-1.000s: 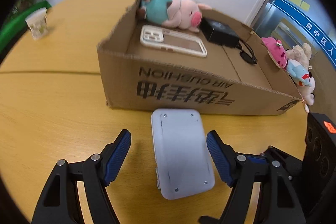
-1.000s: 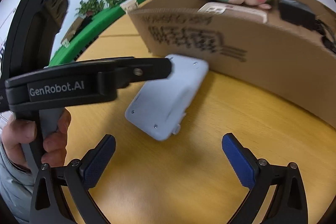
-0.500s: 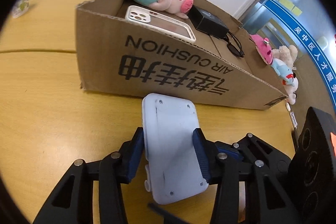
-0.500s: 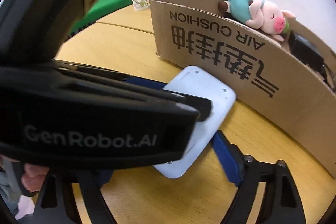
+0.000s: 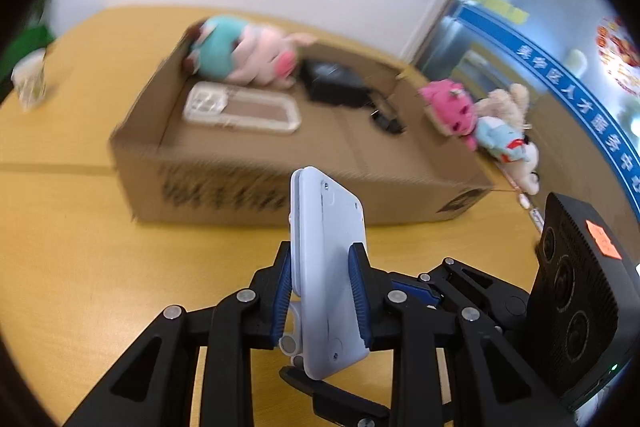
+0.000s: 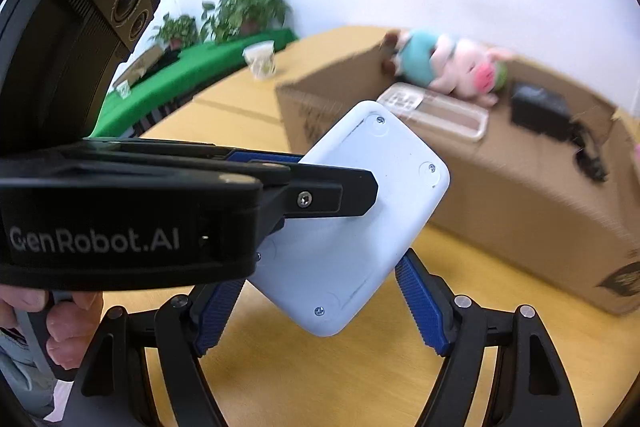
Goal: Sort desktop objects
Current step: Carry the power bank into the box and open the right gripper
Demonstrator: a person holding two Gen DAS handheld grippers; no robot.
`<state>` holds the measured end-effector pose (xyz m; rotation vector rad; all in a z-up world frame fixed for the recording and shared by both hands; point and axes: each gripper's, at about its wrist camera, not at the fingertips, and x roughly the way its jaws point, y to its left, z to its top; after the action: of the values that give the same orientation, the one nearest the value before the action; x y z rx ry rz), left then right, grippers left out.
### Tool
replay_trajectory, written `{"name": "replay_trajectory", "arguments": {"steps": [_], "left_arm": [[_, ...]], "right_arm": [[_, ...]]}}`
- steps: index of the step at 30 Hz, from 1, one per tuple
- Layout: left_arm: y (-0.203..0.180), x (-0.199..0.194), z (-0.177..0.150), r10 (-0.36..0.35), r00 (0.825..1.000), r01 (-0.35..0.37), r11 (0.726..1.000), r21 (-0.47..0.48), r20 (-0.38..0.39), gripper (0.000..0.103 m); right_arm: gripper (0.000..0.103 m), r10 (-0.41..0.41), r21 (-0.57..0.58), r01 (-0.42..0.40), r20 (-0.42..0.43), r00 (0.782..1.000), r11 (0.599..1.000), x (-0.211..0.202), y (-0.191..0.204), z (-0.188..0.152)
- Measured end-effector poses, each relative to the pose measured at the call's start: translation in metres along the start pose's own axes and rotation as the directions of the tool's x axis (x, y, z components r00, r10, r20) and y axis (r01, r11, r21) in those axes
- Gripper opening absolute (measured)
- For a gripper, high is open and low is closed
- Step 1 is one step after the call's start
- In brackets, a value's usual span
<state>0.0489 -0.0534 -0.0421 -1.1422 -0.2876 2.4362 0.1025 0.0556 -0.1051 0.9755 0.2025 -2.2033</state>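
A pale wooden table (image 5: 80, 267) stands by a white wall, with an open cardboard box (image 5: 280, 155) lying across its middle. Inside the box rest a plush pig (image 5: 244, 55), a clear phone case (image 5: 240, 107) and a black power adapter (image 5: 336, 83).

At six o'clock from the box, lifted clear of the table, is a white plastic device (image 5: 324, 267), flat with rounded corners and small screws in its back. The left gripper (image 5: 320, 291) clamps it across its thin faces, blue pads pressing both sides, the jaws closing further. The right gripper (image 6: 320, 311) straddles the same device, its jaws narrowing; its far pad sits just at the lower edge, and I cannot tell whether either pad truly presses.

The device's long axis runs from six toward twelve o'clock in the left wrist view, top end aimed at the box, one face turned toward three o'clock.

The risk, as I judge it: two grippers pulling on one smooth shell may twist it free, so it drops to the table or hits the box's near wall.
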Motion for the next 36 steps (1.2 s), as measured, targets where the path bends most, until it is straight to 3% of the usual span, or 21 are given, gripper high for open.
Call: {"name": "replay_trajectory", "arguments": {"steps": [6, 16, 24, 30, 36], "left_arm": [[-0.041, -0.005, 0.039, -0.065, 0.996, 0.060, 0.995, 0.080, 0.056, 0.026], [-0.080, 0.021, 0.104, -0.168, 0.984, 0.159, 0.978, 0.135, 0.056, 0.027], [-0.070, 0.074, 0.135, -0.203, 0.979, 0.202, 0.976, 0.075, 0.002, 0.027], [-0.041, 0.117, 0.148, -0.195, 0.979, 0.194, 0.981, -0.020, -0.051, 0.026], [-0.015, 0.155, 0.173, -0.205, 0.973, 0.195, 0.976, -0.097, -0.105, 0.026]], "right_arm": [[0.075, -0.059, 0.005, 0.058, 0.073, 0.996, 0.998, -0.046, -0.031, 0.028], [0.075, -0.123, 0.017, 0.122, 0.087, 0.989, 0.992, -0.082, -0.088, 0.067], [0.075, -0.131, 0.013, 0.131, -0.016, 0.991, 0.991, -0.046, -0.141, 0.096], [0.075, -0.070, 0.048, 0.076, -0.116, 0.991, 0.996, 0.002, -0.176, 0.111], [0.075, -0.022, 0.069, 0.038, -0.217, 0.976, 0.997, 0.040, -0.202, 0.137]]}}
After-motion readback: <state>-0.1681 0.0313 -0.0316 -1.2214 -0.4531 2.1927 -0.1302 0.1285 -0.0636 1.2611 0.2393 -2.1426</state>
